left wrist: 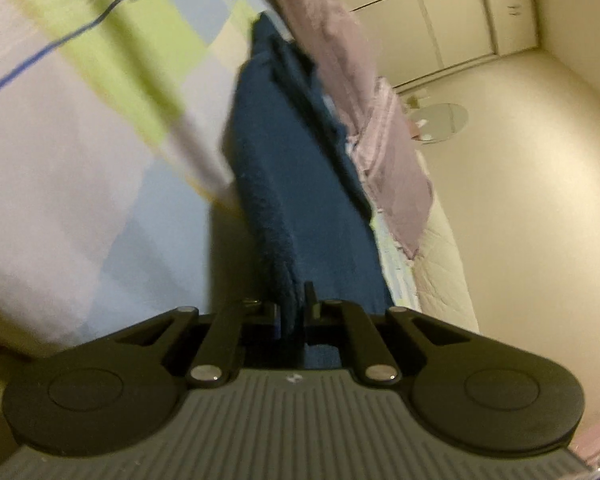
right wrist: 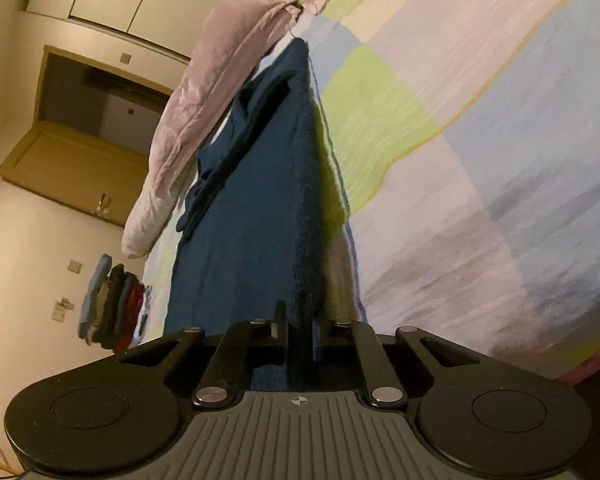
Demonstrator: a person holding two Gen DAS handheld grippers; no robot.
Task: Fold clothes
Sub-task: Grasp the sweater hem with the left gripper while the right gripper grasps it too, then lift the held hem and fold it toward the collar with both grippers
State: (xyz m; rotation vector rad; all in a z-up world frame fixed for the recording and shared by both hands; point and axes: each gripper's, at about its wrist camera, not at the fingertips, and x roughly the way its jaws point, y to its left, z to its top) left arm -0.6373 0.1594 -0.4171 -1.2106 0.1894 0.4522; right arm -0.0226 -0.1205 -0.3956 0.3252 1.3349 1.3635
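1. Garment: dark blue garment (left wrist: pixel 300 184) lies lengthwise on the bed (left wrist: pixel 80 160), beside a pink quilt (left wrist: pixel 340 60).
2. Left tool (left wrist: pixel 296 312) and right tool (right wrist: pixel 300 332) each pinch its near edge, probably to lift and fold it over.

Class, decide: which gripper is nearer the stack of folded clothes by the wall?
Right. The stack of folded clothes lies just beside the right gripper; the left gripper's view never shows it.

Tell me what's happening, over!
Left gripper shut on blue garment. Right gripper shut on it too. Pink bedding crowds beside it.
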